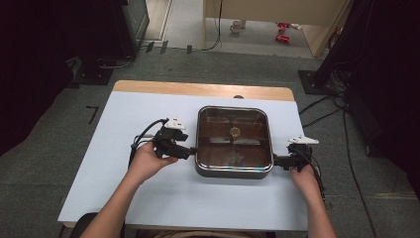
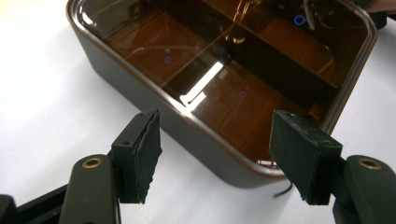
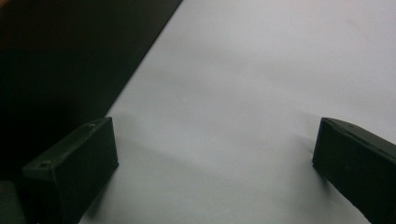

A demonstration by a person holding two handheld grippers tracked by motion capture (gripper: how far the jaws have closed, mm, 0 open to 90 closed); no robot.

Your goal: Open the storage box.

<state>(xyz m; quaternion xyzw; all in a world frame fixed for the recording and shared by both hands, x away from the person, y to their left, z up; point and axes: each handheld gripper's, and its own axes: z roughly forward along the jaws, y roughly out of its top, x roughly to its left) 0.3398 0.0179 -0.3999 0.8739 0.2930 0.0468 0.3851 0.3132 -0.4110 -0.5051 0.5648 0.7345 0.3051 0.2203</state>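
Black foam-faced pads point(image 2: 147, 149) of left gripper point(image 1: 190, 150) stand apart, released, just off the near corner of the pan point(image 1: 234, 142): dark rounded-square body, glossy amber-tinted glass lid, mid-table on matte white sheet point(image 1: 148, 188). Right gripper point(image 1: 274, 161) also released, nothing between, hard against pan's other side.

You have one dark square pan point(image 1: 234, 171) with one tinted glass lid point(image 1: 234, 135) carrying one small round knob point(image 1: 235, 131). You hold two grippers, one left gripper point(image 1: 190, 150) and one right gripper point(image 1: 275, 161), each with two black jaws. One table point(image 1: 148, 198) with one pale cover supports them. Beyond it, count one mug point(image 1: 236, 26) and two red cans point(image 1: 284, 30) on the floor.
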